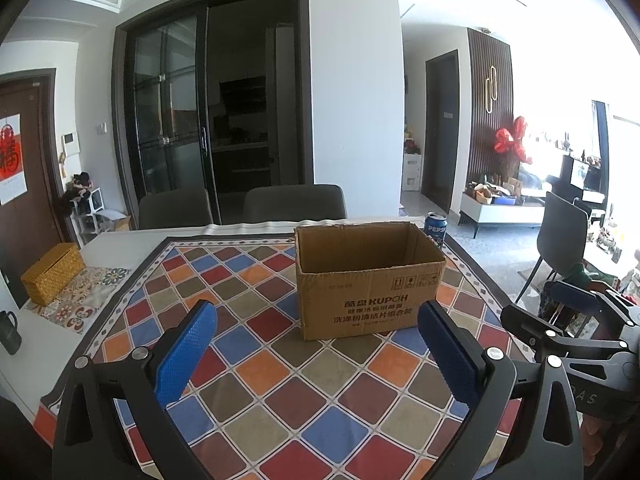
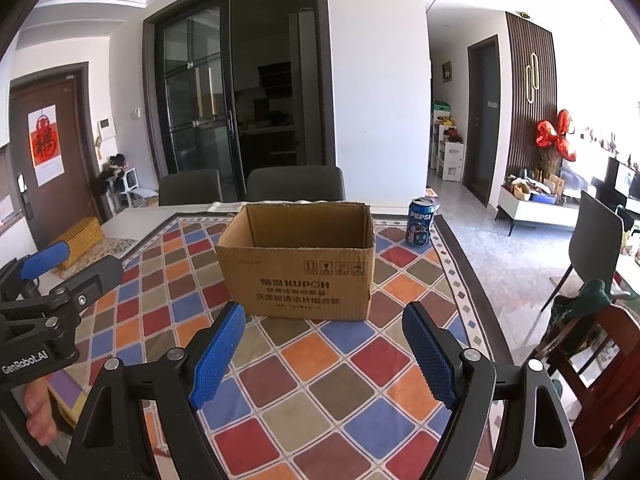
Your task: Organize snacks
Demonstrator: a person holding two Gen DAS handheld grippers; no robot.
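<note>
1. Currently the cardboard box [image 2: 298,264] stands upright with its top open, in the middle of the table on the checkered tablecloth [image 2: 320,392]. Its inside walls show brown and bare; the floor of the box is hidden behind the near wall, so I cannot tell if something lies in it.

2. The Pepsi can [image 2: 420,222] stands upright behind the box on its right side, apart from it, near the far edge of the table. It is the only snack or drink item I can see.

3. The left gripper [image 1: 316,344] and the right gripper [image 2: 324,344] both hover low over the cloth in front of the box. Their blue fingers are spread wide and hold nothing.

4. This scene fits two stages: the can is waiting to go in the box, or other snacks are already inside and only the can is left out.

5. If the can must go in, I think the right gripper is the better one, because the can is on its side. It should pass around the right corner of the box, not over it.

6. Close on the middle of the can, gently; thin metal can dent, and it may slip or tip.

7. Lift above the rim before moving across, and set it down upright.
</note>
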